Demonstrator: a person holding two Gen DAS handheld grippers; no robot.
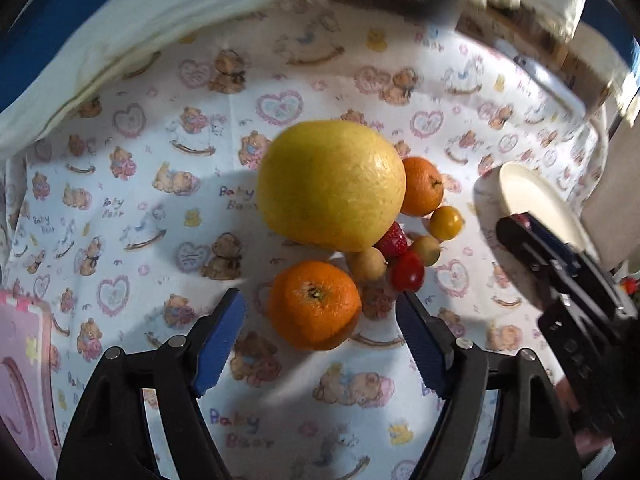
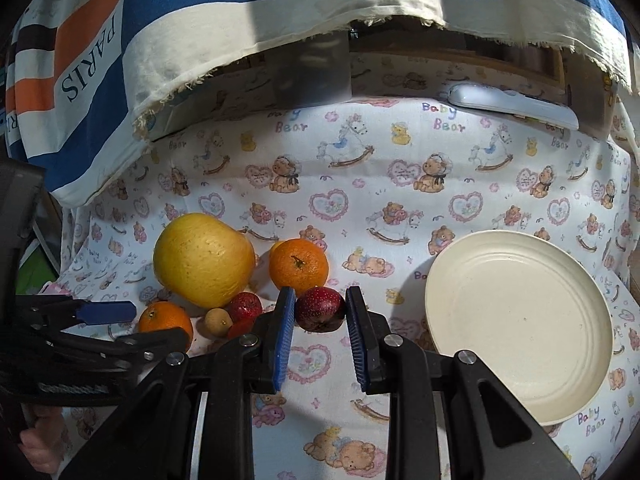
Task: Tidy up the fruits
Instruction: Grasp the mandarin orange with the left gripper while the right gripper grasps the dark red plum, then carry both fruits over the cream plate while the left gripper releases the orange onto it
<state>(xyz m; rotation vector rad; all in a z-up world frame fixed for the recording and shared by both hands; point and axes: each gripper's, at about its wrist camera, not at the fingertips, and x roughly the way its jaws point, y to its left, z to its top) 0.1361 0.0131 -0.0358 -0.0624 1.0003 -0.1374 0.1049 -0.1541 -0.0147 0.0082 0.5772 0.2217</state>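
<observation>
A pile of fruit lies on the bear-print cloth. In the left wrist view a big yellow grapefruit [image 1: 331, 185] sits behind a near orange [image 1: 315, 305], with a second orange [image 1: 422, 186], a strawberry [image 1: 393, 239], a red cherry tomato [image 1: 408, 270] and small yellow fruits [image 1: 446, 222]. My left gripper [image 1: 320, 322] is open around the near orange. My right gripper [image 2: 320, 312] is shut on a dark red fruit [image 2: 320, 308], held beside the pile. A cream plate [image 2: 520, 360] lies to the right. The grapefruit [image 2: 204, 260] and an orange [image 2: 298, 267] also show in the right wrist view.
A blue, cream and orange cloth [image 2: 120, 40] hangs over the back edge. A white remote-like object [image 2: 512, 106] lies at the far right. A pink foam mat [image 1: 24, 372] is at the left. The right gripper's body [image 1: 560, 280] stands in front of the plate [image 1: 536, 204].
</observation>
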